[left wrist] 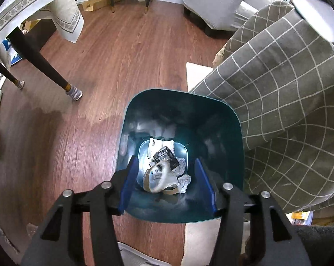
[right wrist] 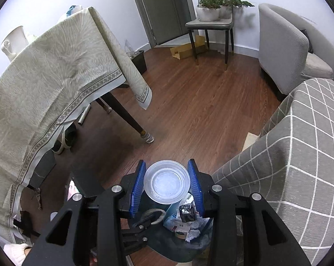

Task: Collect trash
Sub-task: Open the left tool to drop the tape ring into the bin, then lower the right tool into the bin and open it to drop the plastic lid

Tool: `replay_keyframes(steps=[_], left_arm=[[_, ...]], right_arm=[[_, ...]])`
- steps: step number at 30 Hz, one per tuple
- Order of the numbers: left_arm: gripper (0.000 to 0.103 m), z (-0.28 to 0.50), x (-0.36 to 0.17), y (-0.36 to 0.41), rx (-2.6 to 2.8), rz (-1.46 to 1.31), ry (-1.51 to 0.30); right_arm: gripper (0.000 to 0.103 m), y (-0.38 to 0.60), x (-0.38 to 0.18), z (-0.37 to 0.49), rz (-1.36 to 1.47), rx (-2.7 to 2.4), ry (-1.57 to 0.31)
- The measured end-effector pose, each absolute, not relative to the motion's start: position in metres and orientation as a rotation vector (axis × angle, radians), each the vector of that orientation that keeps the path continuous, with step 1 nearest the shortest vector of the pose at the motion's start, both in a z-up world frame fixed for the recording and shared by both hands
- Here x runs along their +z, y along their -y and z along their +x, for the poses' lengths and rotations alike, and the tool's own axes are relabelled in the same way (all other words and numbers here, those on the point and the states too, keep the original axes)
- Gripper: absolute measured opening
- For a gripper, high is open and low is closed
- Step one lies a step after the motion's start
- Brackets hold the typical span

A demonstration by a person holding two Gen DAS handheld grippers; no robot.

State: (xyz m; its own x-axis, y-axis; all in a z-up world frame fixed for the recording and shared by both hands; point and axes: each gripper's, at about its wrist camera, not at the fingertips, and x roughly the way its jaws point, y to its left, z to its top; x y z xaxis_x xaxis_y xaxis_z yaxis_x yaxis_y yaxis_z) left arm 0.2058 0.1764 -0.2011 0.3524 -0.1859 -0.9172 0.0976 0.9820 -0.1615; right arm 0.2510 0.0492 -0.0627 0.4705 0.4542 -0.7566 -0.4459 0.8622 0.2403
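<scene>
A dark teal trash bin (left wrist: 211,119) stands on the wood floor beside a grey checked sofa. Inside lie crumpled paper, a black wrapper (left wrist: 167,156) and a tape ring (left wrist: 160,177). My left gripper (left wrist: 168,186) is open and empty, right above the bin's mouth. My right gripper (right wrist: 167,182) is shut on a clear plastic cup (right wrist: 167,181), held above the bin (right wrist: 184,250), whose trash shows below the fingers. The other gripper's black parts (right wrist: 140,228) show under the cup.
A table with a pale cloth (right wrist: 56,84) stands at the left, its leg (right wrist: 127,117) wearing a sock. The grey checked sofa (right wrist: 288,166) is at the right. A chair with potted plants (right wrist: 211,22) and an armchair (right wrist: 282,51) stand at the back.
</scene>
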Motion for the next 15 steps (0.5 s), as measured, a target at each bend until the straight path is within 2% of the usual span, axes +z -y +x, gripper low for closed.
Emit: replay_keyframes(steps=[15], left_arm=[[0.066,0.199,-0.153,-0.21,-0.124,-0.111,-1.055]], right_arm=[[0.039,-0.066,-0.094,0.259,-0.04,0.531,-1.004]])
